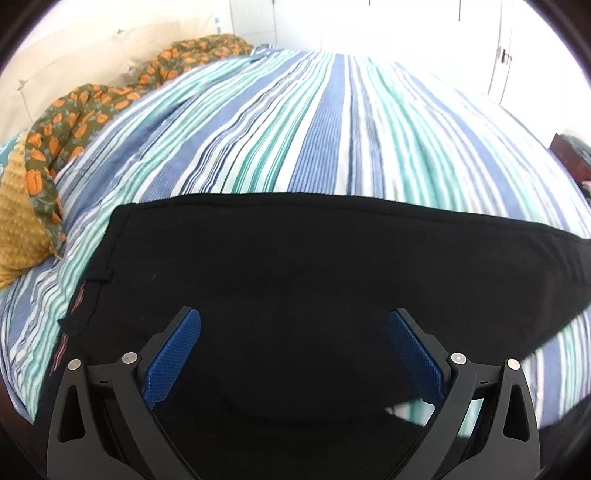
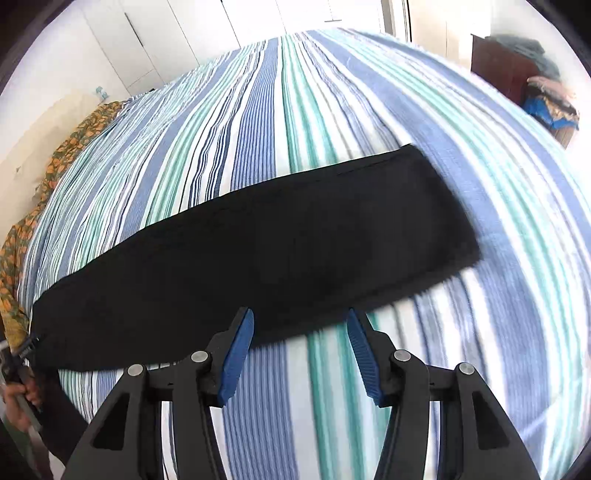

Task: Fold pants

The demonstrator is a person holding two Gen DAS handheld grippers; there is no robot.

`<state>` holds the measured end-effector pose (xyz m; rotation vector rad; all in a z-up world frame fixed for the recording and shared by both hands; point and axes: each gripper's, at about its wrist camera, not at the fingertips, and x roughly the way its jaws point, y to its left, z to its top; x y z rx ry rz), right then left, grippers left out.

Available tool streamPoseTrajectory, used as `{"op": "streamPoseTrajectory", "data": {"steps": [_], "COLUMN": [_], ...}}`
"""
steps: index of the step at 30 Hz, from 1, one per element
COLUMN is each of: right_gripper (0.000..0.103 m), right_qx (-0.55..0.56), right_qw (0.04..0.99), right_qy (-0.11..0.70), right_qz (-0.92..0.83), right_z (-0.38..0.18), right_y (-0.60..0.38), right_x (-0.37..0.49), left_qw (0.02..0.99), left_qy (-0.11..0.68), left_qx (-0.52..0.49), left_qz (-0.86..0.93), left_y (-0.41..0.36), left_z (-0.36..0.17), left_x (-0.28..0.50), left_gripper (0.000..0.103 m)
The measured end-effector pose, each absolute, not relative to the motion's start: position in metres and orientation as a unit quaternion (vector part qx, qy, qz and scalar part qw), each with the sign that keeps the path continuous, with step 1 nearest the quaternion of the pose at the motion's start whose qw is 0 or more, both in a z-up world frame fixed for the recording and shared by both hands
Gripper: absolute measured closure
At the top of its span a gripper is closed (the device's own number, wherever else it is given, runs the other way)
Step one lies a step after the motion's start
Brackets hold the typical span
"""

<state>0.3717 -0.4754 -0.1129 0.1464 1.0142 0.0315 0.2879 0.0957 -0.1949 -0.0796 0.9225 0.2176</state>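
While both tongs gape, black pants (image 2: 258, 251) lie flat on striped bedspread (image 2: 258, 110).

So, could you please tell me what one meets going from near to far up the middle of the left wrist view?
Left gripper, with its jaws apart → black pants → striped bedspread → white wardrobe doors.

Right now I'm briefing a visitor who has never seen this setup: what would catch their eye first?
The black pants stand out first, laid flat in a long band across the near part of the bed. Under them the blue, teal and white striped bedspread fills nearly everything. At the bed's left edge lies an orange-flowered cloth, and both tongs, left and right, stand open with nothing between them.
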Motion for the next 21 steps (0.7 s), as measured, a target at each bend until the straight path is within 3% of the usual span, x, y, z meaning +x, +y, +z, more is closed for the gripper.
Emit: {"op": "streamPoseTrajectory", "data": {"steps": [4, 11, 15, 21], "right_gripper": [0.033, 0.032, 0.032, 0.032], "right_qx": [0.059, 0.138, 0.120, 0.151], "right_qw": [0.885, 0.815, 0.790, 0.812], "right_qy": [0.459, 0.521, 0.562, 0.552], "right_qz": [0.049, 0.213, 0.213, 0.117], "right_z": [-0.081, -0.121, -0.156, -0.144], "right_y": [-0.464, -0.374, -0.356, -0.423], "right_x": [0.277, 0.167, 0.148, 0.133], "left_qw": [0.893, 0.860, 0.851, 0.854], "left_qy": [0.443, 0.505, 0.523, 0.517], "left_qx": [-0.067, -0.029, -0.019, -0.045], "left_qz": [0.025, -0.074, -0.031, 0.044], "left_y": [0.056, -0.031, -0.019, 0.037], "left_z": [-0.175, -0.218, -0.234, -0.223], "left_x": [0.221, 0.144, 0.130, 0.114], "left_gripper": [0.001, 0.001, 0.001, 0.001]}}
